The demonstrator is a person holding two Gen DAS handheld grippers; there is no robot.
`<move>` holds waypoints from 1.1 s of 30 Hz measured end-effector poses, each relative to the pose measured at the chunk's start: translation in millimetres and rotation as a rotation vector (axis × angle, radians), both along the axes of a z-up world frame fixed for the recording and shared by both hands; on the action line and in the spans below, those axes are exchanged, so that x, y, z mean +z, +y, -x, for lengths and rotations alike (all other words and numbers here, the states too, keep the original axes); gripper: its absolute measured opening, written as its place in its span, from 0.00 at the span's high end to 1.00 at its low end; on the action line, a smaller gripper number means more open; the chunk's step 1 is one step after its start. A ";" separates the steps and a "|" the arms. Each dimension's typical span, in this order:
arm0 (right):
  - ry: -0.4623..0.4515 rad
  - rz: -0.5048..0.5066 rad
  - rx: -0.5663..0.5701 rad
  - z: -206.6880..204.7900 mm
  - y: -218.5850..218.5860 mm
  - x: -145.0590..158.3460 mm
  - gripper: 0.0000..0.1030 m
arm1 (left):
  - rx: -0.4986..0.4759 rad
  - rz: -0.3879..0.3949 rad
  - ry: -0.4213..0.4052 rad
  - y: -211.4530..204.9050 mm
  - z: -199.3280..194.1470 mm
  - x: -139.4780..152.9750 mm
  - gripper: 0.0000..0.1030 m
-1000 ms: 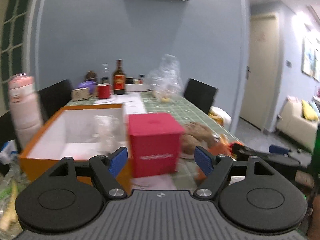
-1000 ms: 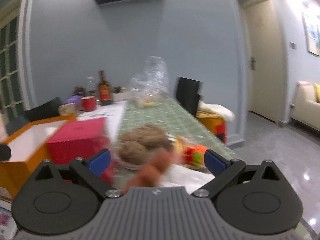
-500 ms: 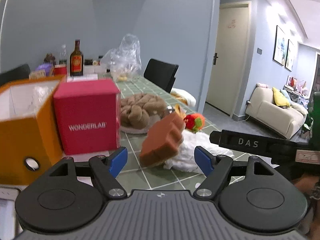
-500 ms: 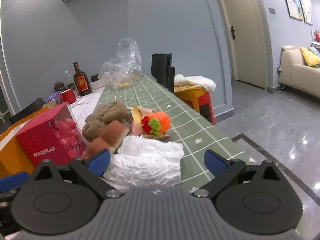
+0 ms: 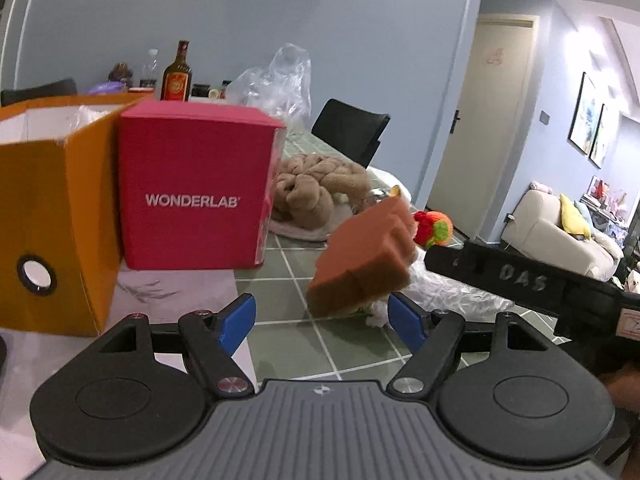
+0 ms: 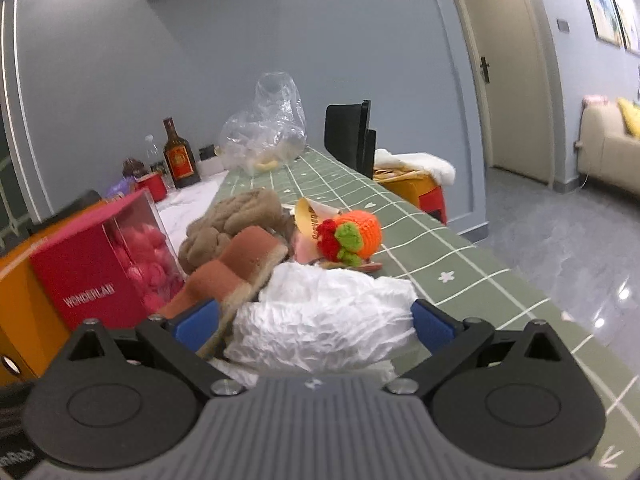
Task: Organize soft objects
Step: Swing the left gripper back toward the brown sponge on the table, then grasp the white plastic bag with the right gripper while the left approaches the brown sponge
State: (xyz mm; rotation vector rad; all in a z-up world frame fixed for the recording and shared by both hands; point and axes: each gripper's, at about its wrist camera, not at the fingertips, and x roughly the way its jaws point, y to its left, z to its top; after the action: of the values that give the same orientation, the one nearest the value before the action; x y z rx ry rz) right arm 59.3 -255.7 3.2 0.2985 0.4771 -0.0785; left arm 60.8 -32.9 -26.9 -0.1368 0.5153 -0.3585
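Observation:
A brown toast-shaped sponge [image 5: 364, 258] leans tilted on a crumpled white plastic bag [image 5: 448, 288] on the green table. My left gripper [image 5: 322, 320] is open, low over the table just in front of the sponge. My right gripper [image 6: 314, 320] is open, with the white bag [image 6: 324, 312] between its fingers and the sponge [image 6: 236, 264] by its left finger. Behind lie a beige plush heap [image 6: 228, 220] and an orange crocheted toy [image 6: 352, 236]. An open orange box [image 5: 48, 216] stands at the left.
A red WONDERLAB box [image 5: 192, 188] stands beside the orange box. Bottles [image 5: 176, 76], a red cup [image 6: 154, 186] and a clear plastic bag [image 6: 268, 128] stand at the table's far end. A black chair [image 5: 348, 132] is at the right side. The table edge runs along the right.
Both grippers have dropped lower and come closer to the sponge and white bag. One second ago both views showed the table from higher up, with motion blur.

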 end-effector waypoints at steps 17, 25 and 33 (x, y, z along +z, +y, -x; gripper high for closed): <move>0.007 0.286 0.127 4.9 16.1 5.8 0.03 | -0.005 0.080 0.103 10.0 -4.7 -8.0 0.14; 0.036 0.487 0.481 -12.1 4.8 11.3 0.03 | -0.008 0.088 0.106 10.8 -4.3 -8.6 0.14; 0.119 0.495 0.655 -43.6 4.1 -1.8 0.07 | -0.016 0.086 0.120 10.2 -5.9 -10.2 0.14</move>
State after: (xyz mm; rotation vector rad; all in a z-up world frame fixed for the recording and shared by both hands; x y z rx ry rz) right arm 102.9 -251.6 1.5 -0.3570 0.6353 0.4221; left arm 66.7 -22.7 -37.2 -0.2388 0.6201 -0.3901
